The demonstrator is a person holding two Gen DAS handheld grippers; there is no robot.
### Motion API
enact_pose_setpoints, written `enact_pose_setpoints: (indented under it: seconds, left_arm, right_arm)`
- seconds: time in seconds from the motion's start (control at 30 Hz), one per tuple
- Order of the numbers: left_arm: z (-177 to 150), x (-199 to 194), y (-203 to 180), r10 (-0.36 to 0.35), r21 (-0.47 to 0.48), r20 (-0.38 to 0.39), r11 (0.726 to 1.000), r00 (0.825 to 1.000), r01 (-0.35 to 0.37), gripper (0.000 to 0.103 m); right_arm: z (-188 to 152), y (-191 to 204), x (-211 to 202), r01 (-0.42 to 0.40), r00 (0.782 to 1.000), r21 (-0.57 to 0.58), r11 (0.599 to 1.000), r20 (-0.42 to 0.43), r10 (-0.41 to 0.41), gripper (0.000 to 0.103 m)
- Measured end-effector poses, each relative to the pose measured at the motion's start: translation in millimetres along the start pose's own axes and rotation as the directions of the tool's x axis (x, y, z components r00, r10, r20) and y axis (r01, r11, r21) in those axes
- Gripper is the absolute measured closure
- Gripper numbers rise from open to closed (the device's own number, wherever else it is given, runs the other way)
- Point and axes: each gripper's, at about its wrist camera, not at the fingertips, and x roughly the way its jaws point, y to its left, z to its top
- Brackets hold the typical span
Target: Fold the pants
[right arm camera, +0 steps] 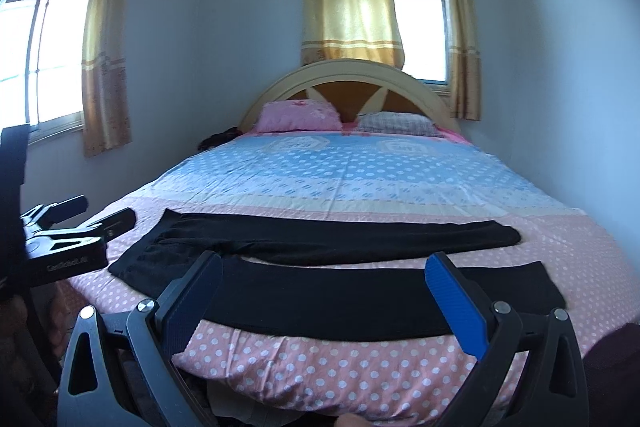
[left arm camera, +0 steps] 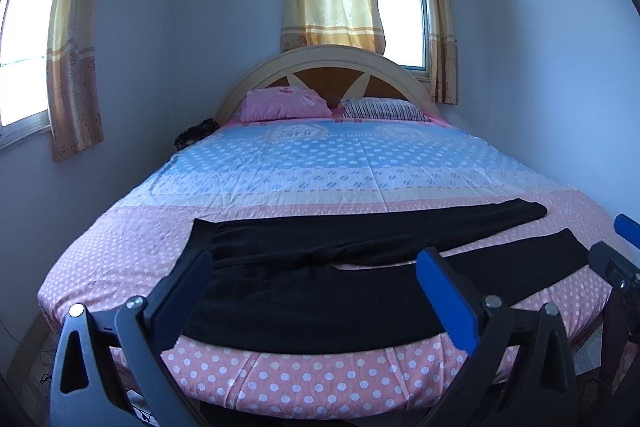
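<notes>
Faintly, left gripper (right arm camera: 106,223) reads "GenRobot.AI".

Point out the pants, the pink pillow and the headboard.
pants (left arm camera: 320,299): left wrist view, near leg by the seat.
pink pillow (left arm camera: 284,103): left wrist view, middle of its top.
headboard (right arm camera: 340,89): right wrist view, brown centre panel.

The left gripper (left arm camera: 314,273) had a black plastic frame with two long angled fingers (left arm camera: 444,301), their inner pads ribbed blue rubber. Round silver screws sat at the finger pivots, and triangular cut-outs pierced the outer arms. The right gripper (right arm camera: 324,277) was built alike: black arms, blue textured pads (right arm camera: 456,307), silver pivot screws. Seen from the right wrist camera, the left one's black body bore small white lettering, too blurred to read
</notes>
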Motion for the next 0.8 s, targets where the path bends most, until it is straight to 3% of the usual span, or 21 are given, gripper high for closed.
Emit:
enact_pose_setpoints:
  seconds: [0.13, 0.27, 0.37, 0.43, 0.57, 0.6, 0.7, 0.8]
  left_arm:
    - [0.6, 22.8, 11.8, -0.004, 0.003, -0.027, 1.0, 1.0, 0.004, 0.0]
    - [11.1, 65.9, 51.3, 0.089, -0.031, -0.027, 0.996, 0.996, -0.09, 0.0]
    - [23.2, 117.0, 94.4, 0.148, -0.051, -0.096, 0.987, 0.984, -0.153, 0.0]
    - [28.9, 153.9, 126.0, 0.22, -0.033, -0.138, 0.973, 0.966, -0.226, 0.0]
    - [34.7, 205.1, 168.3, 0.304, 0.043, -0.207, 0.952, 0.93, -0.302, 0.0]
    - [34.9, 221.3, 174.3, 0.287, 0.027, -0.212, 0.957, 0.934, -0.288, 0.0]
    - [41.3, 242.4, 189.5, 0.308, 0.096, -0.245, 0.951, 0.919, -0.293, 0.0]
    - [46.1, 271.9, 194.7, 0.248, 0.106, -0.27, 0.968, 0.93, -0.227, 0.002]
  right_arm:
    - [-6.5, -7.1, 20.9, -0.029, 0.999, -0.028, 0.999, -0.04, 0.028, 0.001]
    - [-10.8, -30.5, 53.2, 0.017, 0.996, -0.026, 1.0, -0.09, -0.019, 0.001]
    - [-10.9, -56.8, 79.2, 0.038, 0.992, 0.011, 0.999, -0.123, -0.037, 0.001]
    - [-10.3, -76.5, 99.2, 0.064, 0.986, 0.03, 0.998, -0.156, -0.058, 0.001]
    - [-10.9, -112.5, 130.7, 0.083, 0.977, 0.066, 0.994, -0.204, -0.068, 0.001]
    - [-10.7, -120.2, 137.7, 0.09, 0.973, 0.071, 0.993, -0.218, -0.072, 0.001]
    - [-8.5, -148.1, 160.4, 0.117, 0.962, 0.082, 0.99, -0.256, -0.093, 0.006]
    - [-5.9, -167.3, 178.2, 0.146, 0.949, 0.072, 0.987, -0.291, -0.12, 0.016]
